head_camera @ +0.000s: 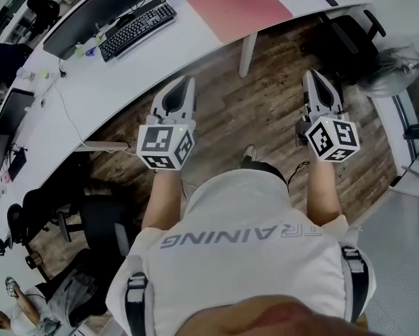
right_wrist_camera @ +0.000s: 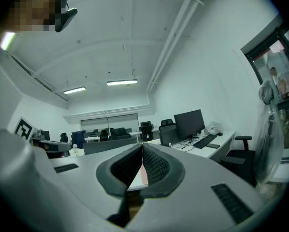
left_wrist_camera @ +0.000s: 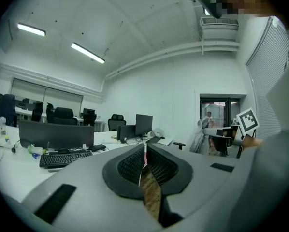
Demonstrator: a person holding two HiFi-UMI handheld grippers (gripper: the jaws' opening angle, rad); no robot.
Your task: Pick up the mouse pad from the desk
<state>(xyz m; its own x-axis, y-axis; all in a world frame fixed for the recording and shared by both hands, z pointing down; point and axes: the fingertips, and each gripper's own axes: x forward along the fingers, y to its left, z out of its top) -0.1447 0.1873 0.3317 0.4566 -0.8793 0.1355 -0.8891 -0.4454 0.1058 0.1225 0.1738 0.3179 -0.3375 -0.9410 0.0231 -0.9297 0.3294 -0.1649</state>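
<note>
White desk (head_camera: 146, 68) takes the widest share of the head view, curving from 8 o'clock up to 1 o'clock across the top of the frame, with wood floor beneath it. On it, at 11 o'clock, stands a dark monitor (head_camera: 97, 9) with a black keyboard (head_camera: 136, 29) just in front. The mouse pad (head_camera: 239, 7) lies flat on the desk at 12 o'clock, a red-pink rectangle well clear of the keyboard. Its near edge sits close to the desk's front rim, above a white desk leg (head_camera: 247, 53). Its long axis seems to follow the desk, running roughly from 8 o'clock to 2 o'clock.

Both grippers hang over the floor, short of the desk and well apart from the pad, pointing toward 12 o'clock. The left gripper (head_camera: 183, 82) has its 2 jaws pressed together with nothing between them. The right gripper (head_camera: 312, 75) is likewise closed and empty.

The pad lies ahead and between them, at 1 o'clock from the left tips and 11 o'clock from the right. The left looks marginally nearer to the pad's near corner. Either gripper must part its jaws before taking an edge.
</note>
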